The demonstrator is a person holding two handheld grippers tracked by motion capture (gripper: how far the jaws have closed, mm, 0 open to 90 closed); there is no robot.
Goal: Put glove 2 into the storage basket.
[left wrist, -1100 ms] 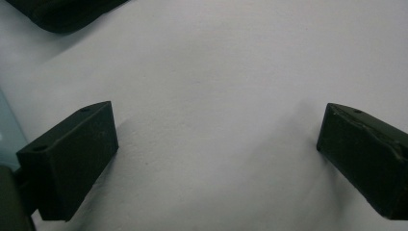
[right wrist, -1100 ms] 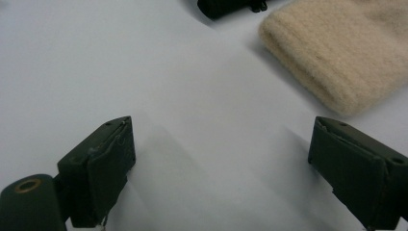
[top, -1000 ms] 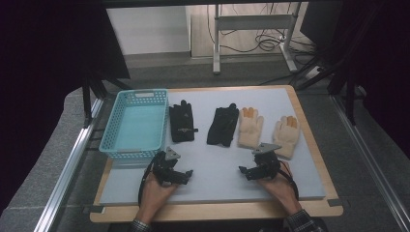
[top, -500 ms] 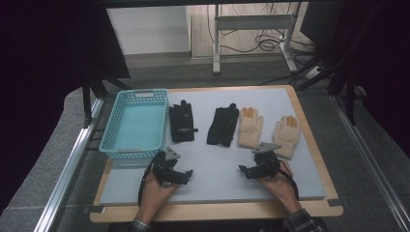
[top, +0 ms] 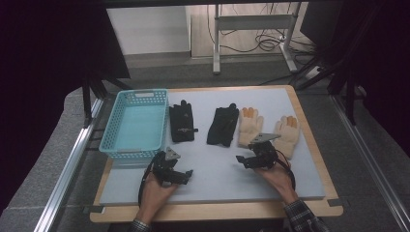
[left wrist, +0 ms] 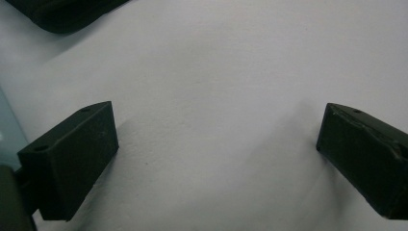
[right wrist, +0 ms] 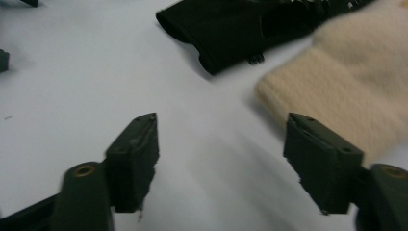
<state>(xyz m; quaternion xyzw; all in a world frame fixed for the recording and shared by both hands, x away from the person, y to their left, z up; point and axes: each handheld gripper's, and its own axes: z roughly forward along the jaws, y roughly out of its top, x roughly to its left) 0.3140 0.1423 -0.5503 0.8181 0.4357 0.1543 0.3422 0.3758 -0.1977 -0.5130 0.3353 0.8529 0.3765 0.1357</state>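
Two black gloves (top: 182,122) (top: 223,124) and two cream gloves (top: 250,126) (top: 287,135) lie in a row across the pale mat (top: 217,169). My left gripper (top: 183,176) rests open on the mat in front of the basket, nothing between its jaws (left wrist: 216,159). My right gripper (top: 244,161) is open too, low over the mat just in front of the inner cream glove (right wrist: 356,82). A black glove's cuff (right wrist: 216,33) lies beyond the right gripper (right wrist: 221,149) at upper centre.
A light blue plastic basket (top: 136,123), nothing in it, stands at the left of the mat. The mat lies on a wooden board (top: 217,211) with metal rails at both sides. A desk frame and cables (top: 251,38) stand beyond the table.
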